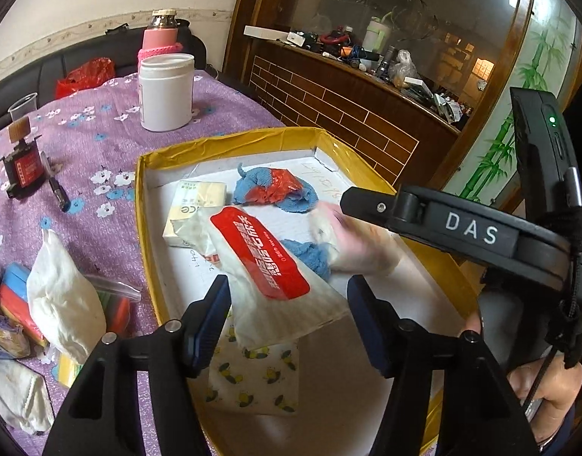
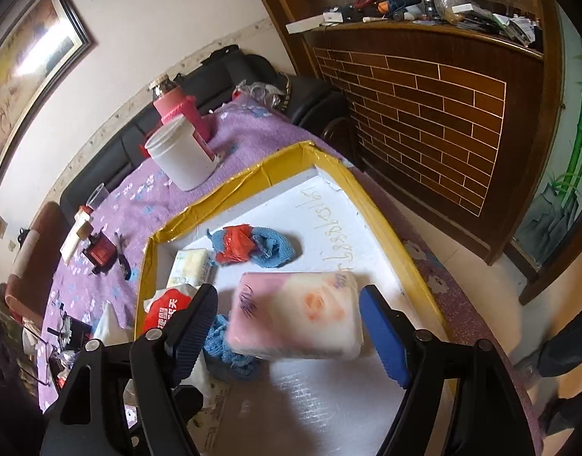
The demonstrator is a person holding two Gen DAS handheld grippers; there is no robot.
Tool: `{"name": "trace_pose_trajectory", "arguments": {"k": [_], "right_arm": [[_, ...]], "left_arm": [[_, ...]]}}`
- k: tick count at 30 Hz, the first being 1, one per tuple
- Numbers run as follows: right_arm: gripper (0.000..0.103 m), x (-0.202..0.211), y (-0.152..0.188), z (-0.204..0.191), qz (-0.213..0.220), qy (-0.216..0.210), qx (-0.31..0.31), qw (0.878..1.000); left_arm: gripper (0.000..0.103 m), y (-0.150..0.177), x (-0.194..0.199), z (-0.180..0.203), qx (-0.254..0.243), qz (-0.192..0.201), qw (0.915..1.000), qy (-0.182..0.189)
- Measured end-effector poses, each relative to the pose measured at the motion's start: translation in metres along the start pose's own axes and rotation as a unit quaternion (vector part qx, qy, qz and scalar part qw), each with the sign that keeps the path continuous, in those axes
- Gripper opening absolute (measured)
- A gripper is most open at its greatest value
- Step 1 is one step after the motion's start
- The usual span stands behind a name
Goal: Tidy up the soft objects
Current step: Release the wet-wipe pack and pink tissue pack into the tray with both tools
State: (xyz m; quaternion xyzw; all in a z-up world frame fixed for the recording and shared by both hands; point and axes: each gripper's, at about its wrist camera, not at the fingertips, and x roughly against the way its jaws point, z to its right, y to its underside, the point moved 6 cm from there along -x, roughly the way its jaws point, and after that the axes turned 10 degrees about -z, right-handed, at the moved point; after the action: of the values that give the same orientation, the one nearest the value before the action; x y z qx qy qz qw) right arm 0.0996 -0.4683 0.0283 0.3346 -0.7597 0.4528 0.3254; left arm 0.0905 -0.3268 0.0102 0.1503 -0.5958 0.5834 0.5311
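Observation:
A shallow box with a yellow rim (image 1: 146,205) (image 2: 389,228) and a white floor holds the soft things. My left gripper (image 1: 289,288) is open over its near end. A white tissue pack with a red label (image 1: 260,262) lies slanted between the fingers, resting on a bee-patterned pack (image 1: 256,376). My right gripper (image 2: 289,290) (image 1: 367,197) is open too. A pink tissue pack (image 2: 298,315) (image 1: 351,243) shows blurred between its blue pads, partly over a blue knitted cloth (image 2: 230,357). Farther back lie a blue cloth with a red bag (image 1: 268,188) (image 2: 249,245) and a pale yellow pack (image 1: 196,205) (image 2: 192,266).
On the purple flowered tablecloth (image 1: 101,144) left of the box lie a white cloth bundle (image 1: 63,296), coloured sponges (image 1: 13,288), a pen (image 1: 57,188) and a small red device (image 1: 25,167). A white jar (image 1: 165,91) and a pink flask (image 1: 160,38) stand behind. A cluttered wooden counter (image 1: 348,106) stands on the right.

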Motion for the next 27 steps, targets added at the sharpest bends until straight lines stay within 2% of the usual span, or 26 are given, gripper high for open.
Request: {"name": "trace_pose_trajectory", "arguments": {"k": [5,9,11,21,27], "right_arm": [[0.081,0.032,0.012,-0.004,0.048,-0.01,0.002,0.999],[0.083,0.057,0.028,0.003,0.083,-0.003,-0.003,0.997],[0.083,0.066,0.036,0.007,0.093,-0.011,-0.008,0.996],[0.083,0.086,0.055,0.006,0.111,-0.032,-0.008,0.993],[0.083,0.085,0.066,-0.005,0.104,-0.039,0.0,0.994]], "left_arm": [[0.062,0.0,0.014,0.004,-0.014,0.037,0.999,-0.02],[0.074,-0.002,0.03,0.014,-0.036,0.073,0.9962,-0.031],[0.075,-0.002,0.034,0.018,-0.044,0.079,0.9952,-0.036],[0.075,0.012,0.049,0.031,-0.041,0.036,0.9975,-0.044],[0.08,0.033,0.078,0.027,-0.043,0.04,0.996,-0.067]]}}
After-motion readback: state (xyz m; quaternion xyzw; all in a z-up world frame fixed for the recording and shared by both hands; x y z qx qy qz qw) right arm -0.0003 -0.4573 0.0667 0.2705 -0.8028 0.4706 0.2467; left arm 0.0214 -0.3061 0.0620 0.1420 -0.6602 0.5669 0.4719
